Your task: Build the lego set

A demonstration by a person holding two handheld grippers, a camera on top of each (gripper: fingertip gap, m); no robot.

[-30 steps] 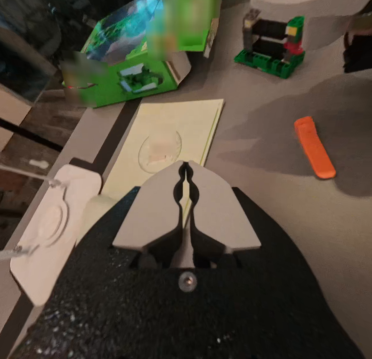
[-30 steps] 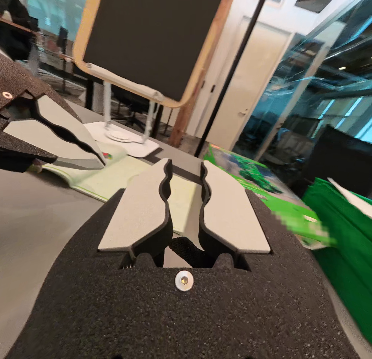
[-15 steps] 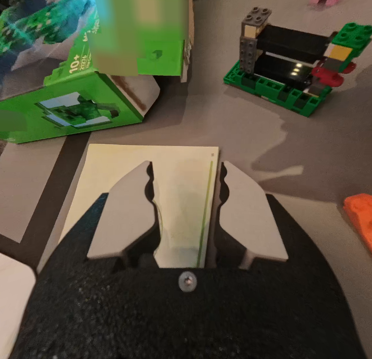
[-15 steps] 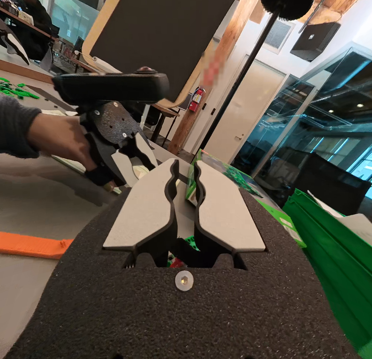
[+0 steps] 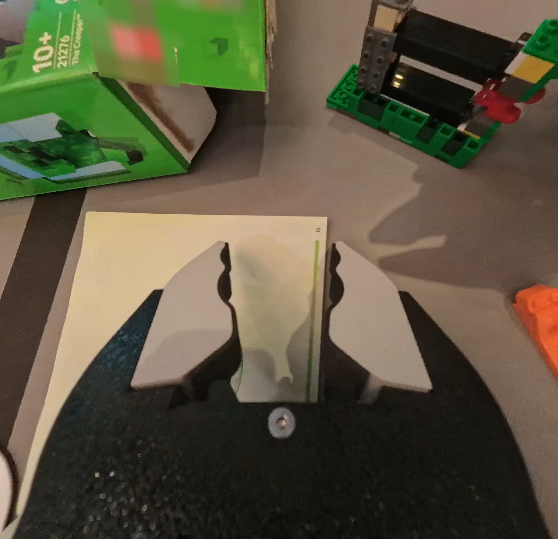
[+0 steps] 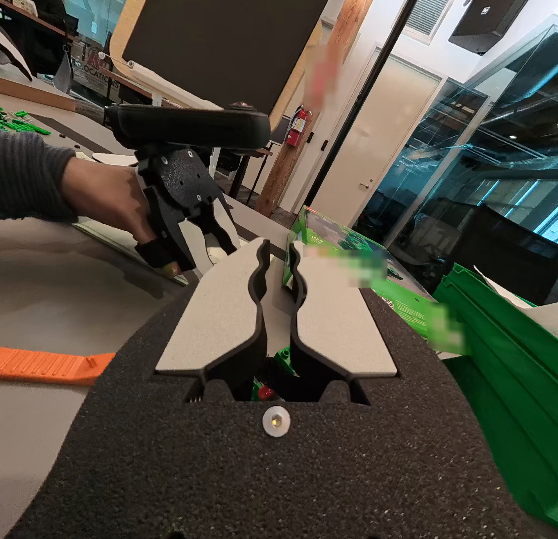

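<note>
My left gripper (image 5: pixel 279 248) is open and empty, low over the pale instruction booklet (image 5: pixel 181 258), with its right finger at the page's right edge. The partly built lego model (image 5: pixel 437 86), with a green base, black walls, a grey pillar and a red piece, stands on the table far right of it. In the right wrist view a hand holds the left gripper (image 6: pixel 217 258) over the booklet. My right gripper (image 6: pixel 280 245) is narrowly open with nothing between its fingers. Bits of the model (image 6: pixel 265 391) show under its finger bases.
The open green lego box (image 5: pixel 90 110) lies at the far left, just beyond the booklet, and also shows in the right wrist view (image 6: pixel 332 231). An orange brick separator (image 5: pixel 540 328) (image 6: pixel 51 367) lies on the grey table. A green bin (image 6: pixel 498 373) stands at the right. The grippers' ends are close to 15 centimetres from one another. The orange brick separator (image 5: pixel 540 328) is about 11 centimetres from my left fingertips.
My left gripper opened from shut and moved forward over the booklet toward the box. My right gripper swung over the model and its gap narrowed a little.
</note>
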